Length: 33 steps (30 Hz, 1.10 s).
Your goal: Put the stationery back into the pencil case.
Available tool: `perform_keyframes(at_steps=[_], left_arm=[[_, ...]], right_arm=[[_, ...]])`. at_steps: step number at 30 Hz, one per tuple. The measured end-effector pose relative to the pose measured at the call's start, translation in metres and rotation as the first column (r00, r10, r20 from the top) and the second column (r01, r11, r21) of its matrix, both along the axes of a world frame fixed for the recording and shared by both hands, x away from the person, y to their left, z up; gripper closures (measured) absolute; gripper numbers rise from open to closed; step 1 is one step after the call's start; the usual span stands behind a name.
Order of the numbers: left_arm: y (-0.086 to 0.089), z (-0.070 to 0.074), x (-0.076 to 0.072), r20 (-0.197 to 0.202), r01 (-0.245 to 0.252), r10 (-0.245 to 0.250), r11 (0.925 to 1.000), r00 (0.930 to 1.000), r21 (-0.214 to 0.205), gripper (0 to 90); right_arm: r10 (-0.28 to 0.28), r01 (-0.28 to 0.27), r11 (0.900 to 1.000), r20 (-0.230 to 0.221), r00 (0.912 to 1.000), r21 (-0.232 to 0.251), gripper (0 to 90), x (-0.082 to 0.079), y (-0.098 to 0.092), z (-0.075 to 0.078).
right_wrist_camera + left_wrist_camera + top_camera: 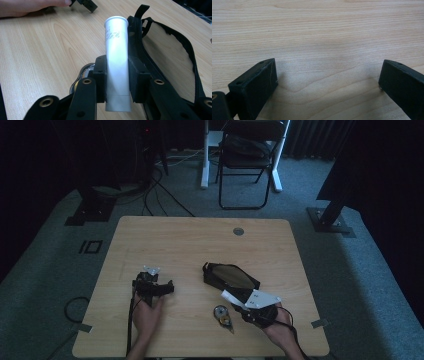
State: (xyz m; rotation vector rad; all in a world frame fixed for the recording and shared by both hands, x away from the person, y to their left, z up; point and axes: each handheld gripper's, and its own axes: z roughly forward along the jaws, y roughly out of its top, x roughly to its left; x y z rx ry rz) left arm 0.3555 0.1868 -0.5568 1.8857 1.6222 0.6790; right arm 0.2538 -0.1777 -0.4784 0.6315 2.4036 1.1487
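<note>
Dimly lit room, wooden table (165, 240), left gripper (327, 82) jaws wide, right gripper (117, 75) clamping white tube (116, 50).

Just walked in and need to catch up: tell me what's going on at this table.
A person at a wooden table holds tongs in each hand. The right tongs are shut on a white tube, held right beside an open black pouch. The left tongs rest open on bare wood with nothing between them. A small tape dispenser lies on the table near the right hand.
</note>
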Motion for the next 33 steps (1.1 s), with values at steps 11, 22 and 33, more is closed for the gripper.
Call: perform_keyframes(at_steps=[11, 22, 33], left_arm=[[0.000, 0.000, 0.000, 0.000, 0.000, 0.000, 1.0000, 1.0000, 0.001, 2.2], [0.000, 0.000, 0.000, -0.001, 0.001, -0.001, 1.0000, 1.0000, 0.001, 2.2], [0.000, 0.000, 0.000, -0.001, 0.001, -0.001, 1.0000, 1.0000, 0.001, 2.2]], right_arm=[[-0.008, 0.008, 1.0000, 0.009, 0.9999, 0.001, 70.8, -0.001, -0.004, 0.004], [-0.012, 0.012, 0.9999, 0.025, 0.9996, 0.005, 70.9, -0.001, -0.006, 0.011], [-0.012, 0.012, 0.9998, 0.040, 0.9991, 0.014, 70.9, 0.000, -0.006, 0.018]])
